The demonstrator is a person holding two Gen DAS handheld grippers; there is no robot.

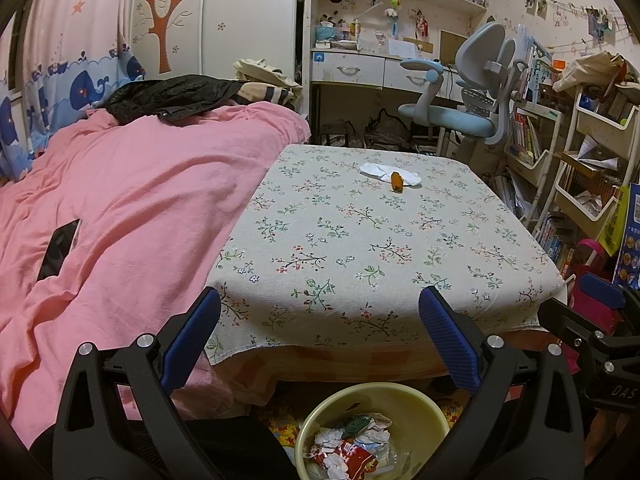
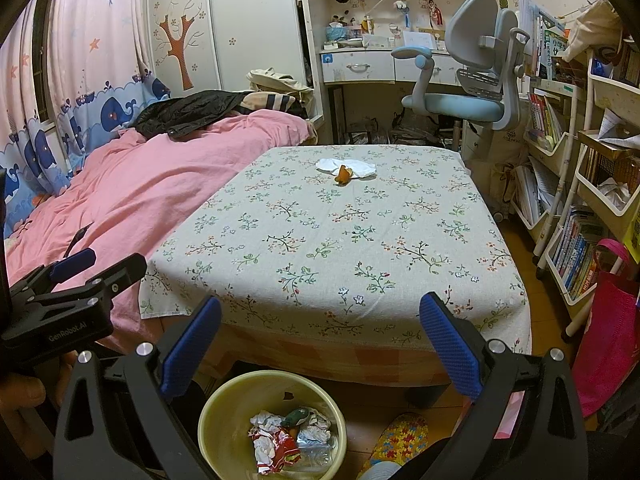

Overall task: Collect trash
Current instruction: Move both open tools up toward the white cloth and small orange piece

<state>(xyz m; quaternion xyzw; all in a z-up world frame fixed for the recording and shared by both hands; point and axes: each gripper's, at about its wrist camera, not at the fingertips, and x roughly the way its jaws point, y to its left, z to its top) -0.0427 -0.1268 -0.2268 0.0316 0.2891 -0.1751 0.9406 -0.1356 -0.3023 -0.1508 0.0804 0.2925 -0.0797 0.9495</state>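
We hold both hand-held grippers low at the near edge of the desk [image 1: 400,240], above the bin [image 2: 224,408] on the floor, and both stand released with nothing between their blue pads: the left hand-held gripper [image 1: 320,312] and the right hand-held gripper [image 2: 320,316] each gape wide. What seems left to collect lies well apart from us, near the far edge of the floral cloth: an orange scrap [image 2: 344,175], likely fruit peel, touching the front of a white tissue [image 2: 346,166]. We judge the step in hand to be the reach across for these two. To do it well, we should bring one hand-held gripper over the desk, come down on the peel from above with the jaws wide, and pinch it by its raised curl, not press into the cloth, which could bunch and drag. The tissue is flat and limp, so we should nip a puckered fold near its middle; a grip at one edge may let it trail or drop the peel's bits. The peel looks small, curled and stiff, bright orange with a darker end in the left view. The bin already holds crumpled white paper, a red wrapper and something green, and has room to spare.
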